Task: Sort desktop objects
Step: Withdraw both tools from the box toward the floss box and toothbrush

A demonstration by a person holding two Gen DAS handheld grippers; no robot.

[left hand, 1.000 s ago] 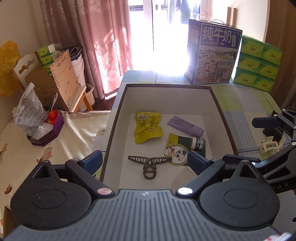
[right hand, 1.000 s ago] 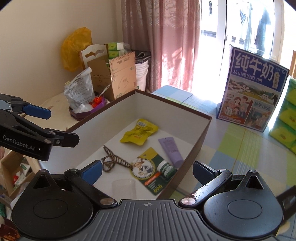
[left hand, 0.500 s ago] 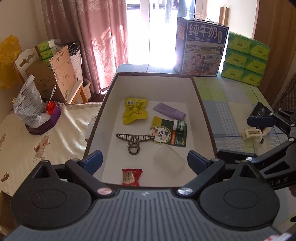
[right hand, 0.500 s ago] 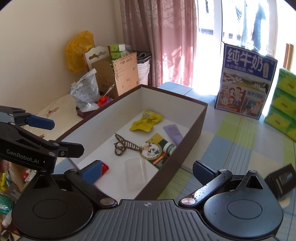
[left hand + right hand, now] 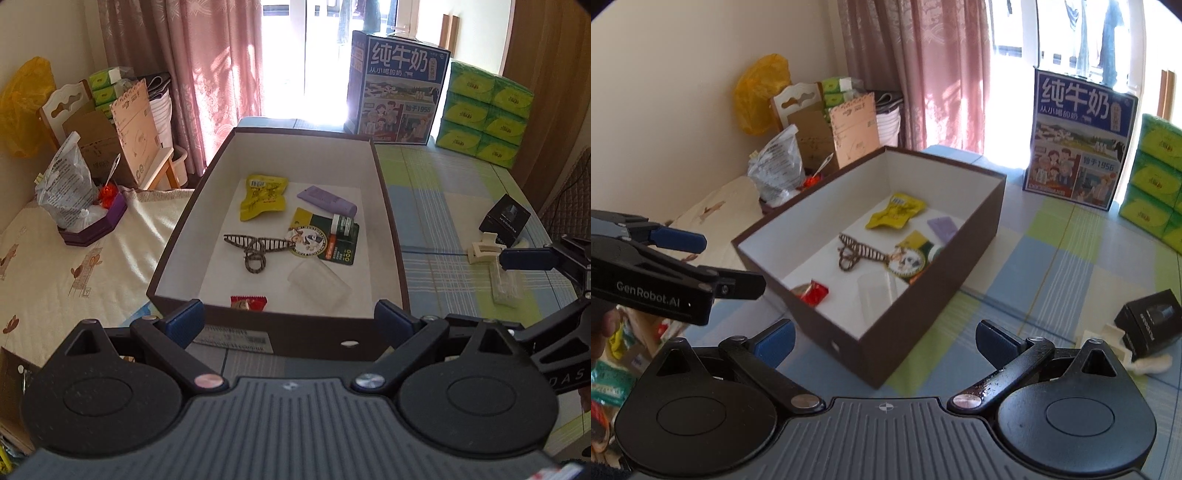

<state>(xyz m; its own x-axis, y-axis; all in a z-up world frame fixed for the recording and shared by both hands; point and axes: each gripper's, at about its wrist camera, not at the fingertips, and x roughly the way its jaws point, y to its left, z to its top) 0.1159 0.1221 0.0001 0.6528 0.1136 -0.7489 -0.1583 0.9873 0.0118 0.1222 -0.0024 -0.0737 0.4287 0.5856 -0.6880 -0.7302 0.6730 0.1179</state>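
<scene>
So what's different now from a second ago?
Both hand-held grippers have pulled back from the brown box; its near wall and a red candy inside now show. The left hand-held gripper and right hand-held gripper took hold of nothing and are open as before. The yellow snack packet, purple tube and brown hair clip lie unmoved.

A milk carton (image 5: 397,98) stands beside green tissue packs (image 5: 484,112).

One brown cardboard box (image 5: 392,236) holds six items: yellow snack packet (image 5: 263,196), purple tube (image 5: 327,199), green card packet (image 5: 325,236), brown hair claw (image 5: 255,246), clear plastic cup (image 5: 318,286), red candy wrapper (image 5: 248,301). On the table: one white hair clip (image 5: 482,249), one black box (image 5: 505,219).
</scene>
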